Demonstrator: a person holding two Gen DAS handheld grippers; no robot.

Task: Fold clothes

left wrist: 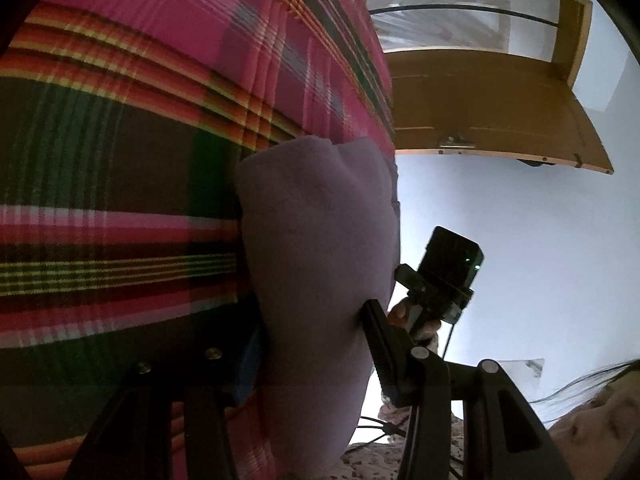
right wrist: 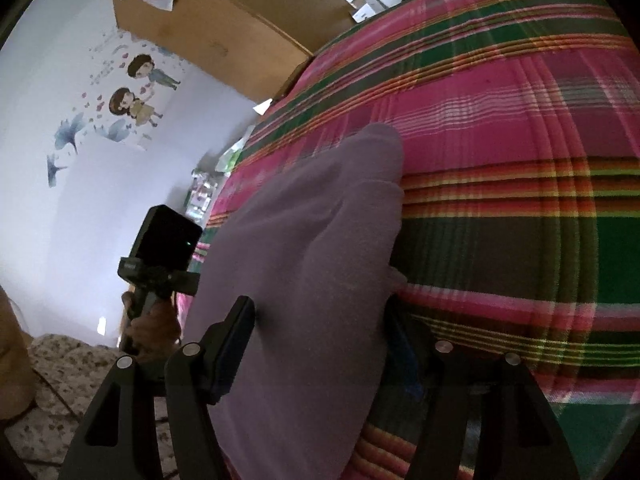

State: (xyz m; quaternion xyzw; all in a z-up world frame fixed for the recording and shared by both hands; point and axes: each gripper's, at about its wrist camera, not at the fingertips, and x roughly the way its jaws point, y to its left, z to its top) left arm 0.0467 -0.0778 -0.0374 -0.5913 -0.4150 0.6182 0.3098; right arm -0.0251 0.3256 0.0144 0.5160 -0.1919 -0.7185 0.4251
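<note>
Closest in, both grippers have a thick lilac garment (left wrist: 316, 264) between their black fingers. In the left wrist view the left gripper (left wrist: 308, 356) stands wide, its right finger (left wrist: 380, 344) pressed into the side of the cloth and denting it; the other finger is mostly hidden behind the fabric, so the grip looks like a wide hold on the folded bulk. In the right wrist view the right gripper (right wrist: 320, 344) does much the same: its left finger (right wrist: 236, 332) dimples the soft cloth, while the far finger sits behind the fold, out of clear sight.

The garment is fleecy, matte and plump, folded into a long rounded bundle. Its long axis runs away from each gripper along the fingers, ending in a blunt, lobed tip (right wrist: 380, 140) that points out across the bed. It lies on a plaid bedcover (right wrist: 520, 208), a woven fabric of pink, green, brown and thin yellow-orange stripes.

Just beside the bundle, each view catches the other gripper's black camera block (left wrist: 452, 264) and the hand (right wrist: 154, 326) that grips its handle.

Farther off stand a pale wall with cartoon stickers (right wrist: 136, 92), a brown cardboard box (right wrist: 216, 24), and a wooden door (left wrist: 488, 104).
</note>
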